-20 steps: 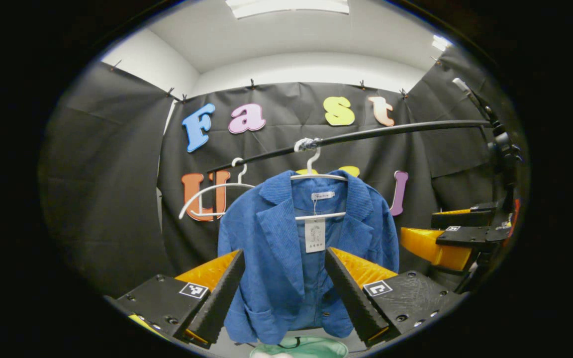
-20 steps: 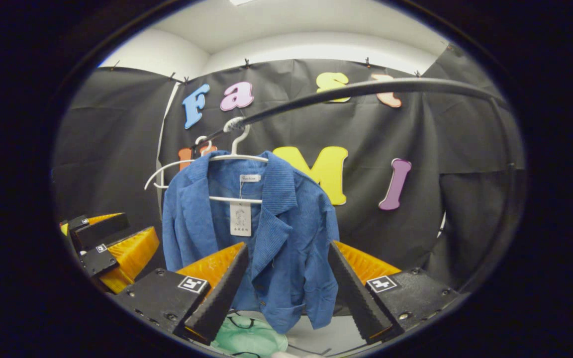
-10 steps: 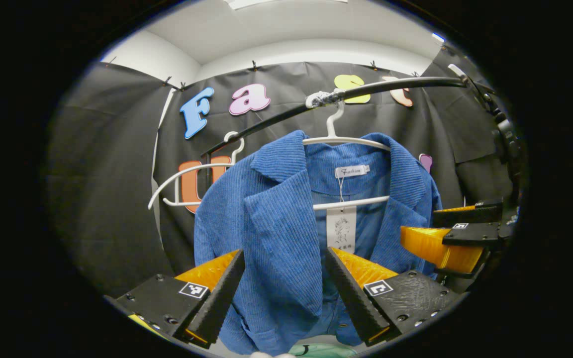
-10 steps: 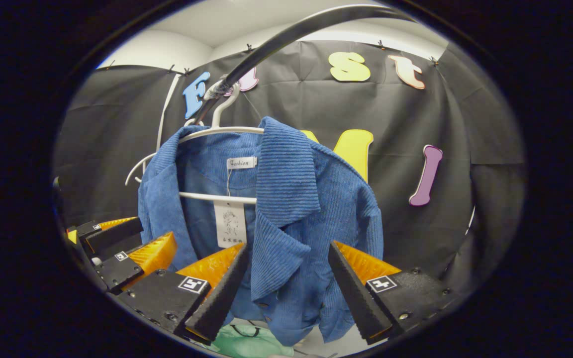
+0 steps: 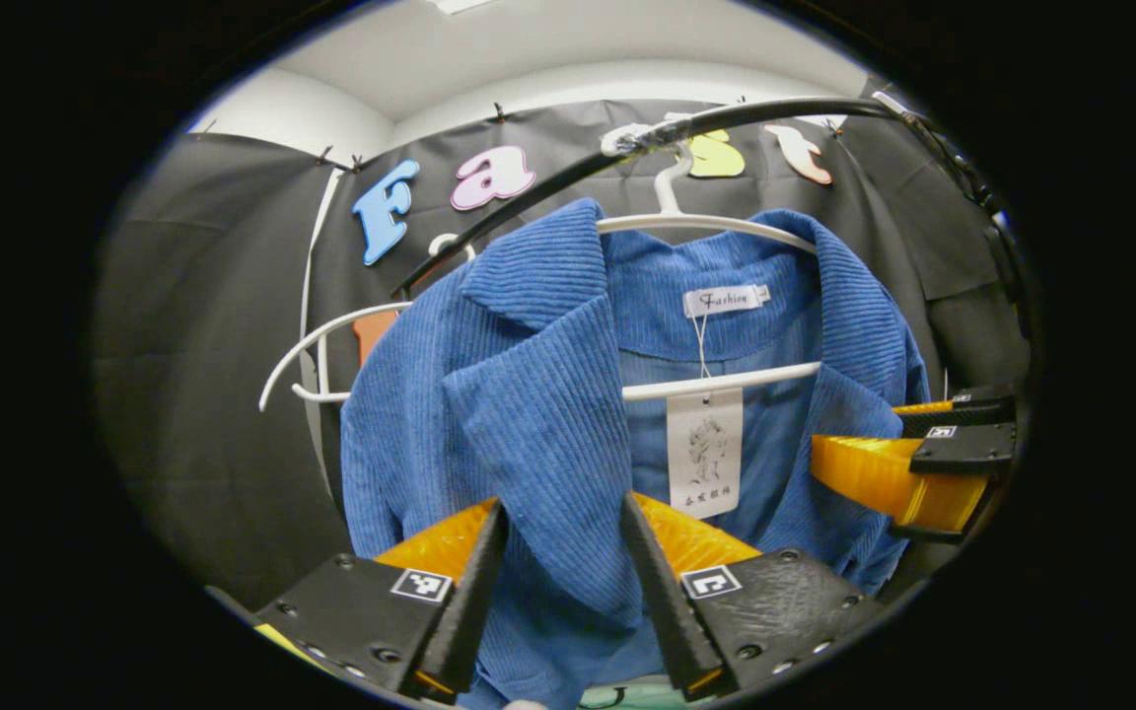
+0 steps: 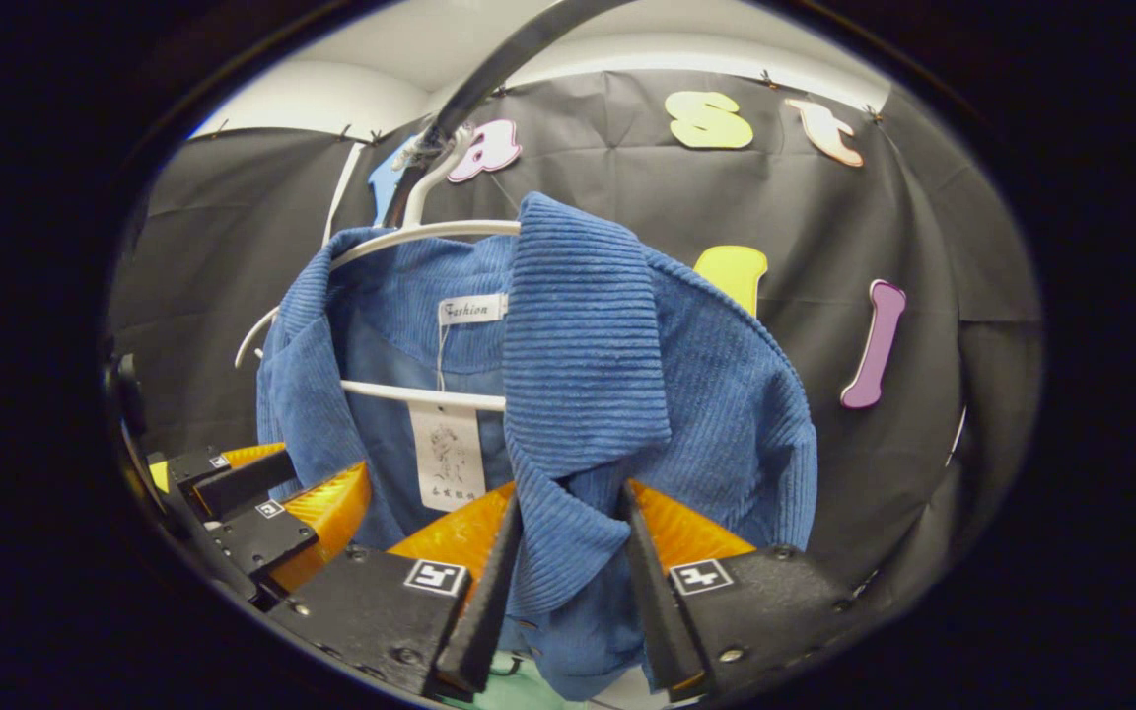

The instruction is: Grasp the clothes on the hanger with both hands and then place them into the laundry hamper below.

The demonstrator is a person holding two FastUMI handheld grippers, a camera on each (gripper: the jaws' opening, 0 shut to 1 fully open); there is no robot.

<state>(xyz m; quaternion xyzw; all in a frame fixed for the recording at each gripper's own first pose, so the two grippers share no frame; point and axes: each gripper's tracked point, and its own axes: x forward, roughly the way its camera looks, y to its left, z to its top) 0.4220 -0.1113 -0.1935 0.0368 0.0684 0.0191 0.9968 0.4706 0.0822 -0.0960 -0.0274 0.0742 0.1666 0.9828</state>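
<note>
Jacket point(image 5: 529, 394), blue corduroy, hangs on a white hanger point(image 5: 716, 225) hooked over a black rail point(image 5: 775, 110), front open toward both cameras. The left tool point(image 5: 560, 552) sits astride one lapel, its fingers partly spread with the cloth filling the gap between them; the cloth does not look squeezed, so I judge it not yet gripped. The right tool point(image 6: 560, 552) stands the same way on the other lapel, fingers part open with the lapel tip hanging between them. A bit of pale green point(image 6: 514, 680) shows below the hem, probably the hamper, though too little is visible to be sure. To do the grasp well, each tool should push a little deeper so the fingers close on the doubled lapel and front panel, not on the loose tip, which could slip out. Both should pinch at about the same height, then lift so the shoulders clear the hanger ends before going down; a straight downward pull would likely drag the hanger along. A white neck label point(image 5: 726, 299) and a paper tag point(image 5: 704, 452) on a string hang inside the collar; both carry print.
</note>
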